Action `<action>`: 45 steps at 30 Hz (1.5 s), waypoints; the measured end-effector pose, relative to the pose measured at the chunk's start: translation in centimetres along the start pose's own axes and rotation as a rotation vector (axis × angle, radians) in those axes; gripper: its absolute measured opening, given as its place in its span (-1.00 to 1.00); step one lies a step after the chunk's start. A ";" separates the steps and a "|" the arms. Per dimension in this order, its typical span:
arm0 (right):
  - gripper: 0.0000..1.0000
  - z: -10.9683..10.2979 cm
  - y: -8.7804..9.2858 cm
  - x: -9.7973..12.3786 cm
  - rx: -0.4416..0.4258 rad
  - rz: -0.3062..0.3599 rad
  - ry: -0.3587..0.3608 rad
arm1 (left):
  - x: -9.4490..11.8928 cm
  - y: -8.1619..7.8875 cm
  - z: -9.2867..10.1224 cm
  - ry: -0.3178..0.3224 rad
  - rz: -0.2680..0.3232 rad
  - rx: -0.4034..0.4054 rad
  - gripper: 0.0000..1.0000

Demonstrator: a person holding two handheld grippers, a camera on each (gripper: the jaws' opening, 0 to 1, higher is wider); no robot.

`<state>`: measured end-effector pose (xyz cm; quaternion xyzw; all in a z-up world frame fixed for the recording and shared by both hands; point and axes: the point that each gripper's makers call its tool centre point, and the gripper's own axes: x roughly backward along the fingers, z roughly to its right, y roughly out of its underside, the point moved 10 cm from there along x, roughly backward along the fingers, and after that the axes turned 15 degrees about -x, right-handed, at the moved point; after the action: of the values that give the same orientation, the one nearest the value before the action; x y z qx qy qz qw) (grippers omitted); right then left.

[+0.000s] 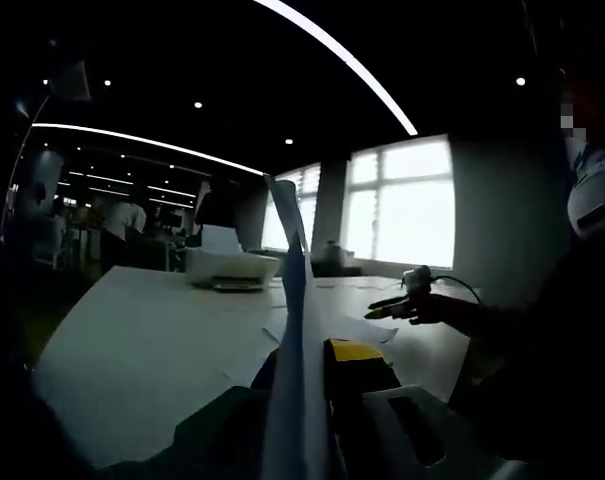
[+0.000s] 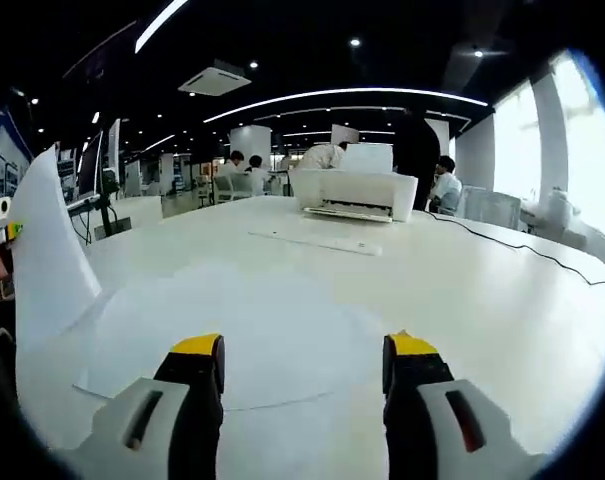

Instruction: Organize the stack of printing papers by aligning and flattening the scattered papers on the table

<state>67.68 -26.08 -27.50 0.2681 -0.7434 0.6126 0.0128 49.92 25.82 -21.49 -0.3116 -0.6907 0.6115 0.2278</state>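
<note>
A white paper sheet [image 1: 292,300] stands edge-on between the jaws of my left gripper [image 1: 307,362], which is shut on it and holds it lifted above the white table [image 1: 152,340]. In the right gripper view the same lifted sheet [image 2: 44,255] curls up at the far left. My right gripper [image 2: 304,352] is open, its yellow-tipped jaws wide apart just above loose overlapping papers [image 2: 232,335] lying flat on the table. In the left gripper view the right gripper [image 1: 407,300] shows at the right, low over more sheets [image 1: 352,325].
A white printer [image 2: 354,192] stands at the far side of the table, with a single sheet [image 2: 317,241] lying in front of it. A dark cable [image 2: 527,252] runs across the table's right side. People sit at desks behind. Bright windows [image 1: 402,205] line the wall.
</note>
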 end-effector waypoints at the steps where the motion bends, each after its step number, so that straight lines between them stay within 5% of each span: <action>1: 0.19 0.1 0.1 -0.1 -0.003 -0.004 0.001 | 0.0 0.0 0.0 -0.001 -0.001 0.001 -0.88; 28: 0.10 3.3 1.3 -2.9 -0.034 -0.026 0.069 | 0.2 0.2 -0.2 -0.002 -0.013 0.004 -0.88; 45: 0.04 3.6 1.8 -3.4 -0.036 -0.003 0.099 | 0.4 0.4 0.0 0.005 -0.025 0.005 -0.88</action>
<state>70.97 -27.86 -31.26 0.2384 -0.7524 0.6116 0.0554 49.72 26.14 -21.95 -0.3039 -0.6926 0.6095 0.2376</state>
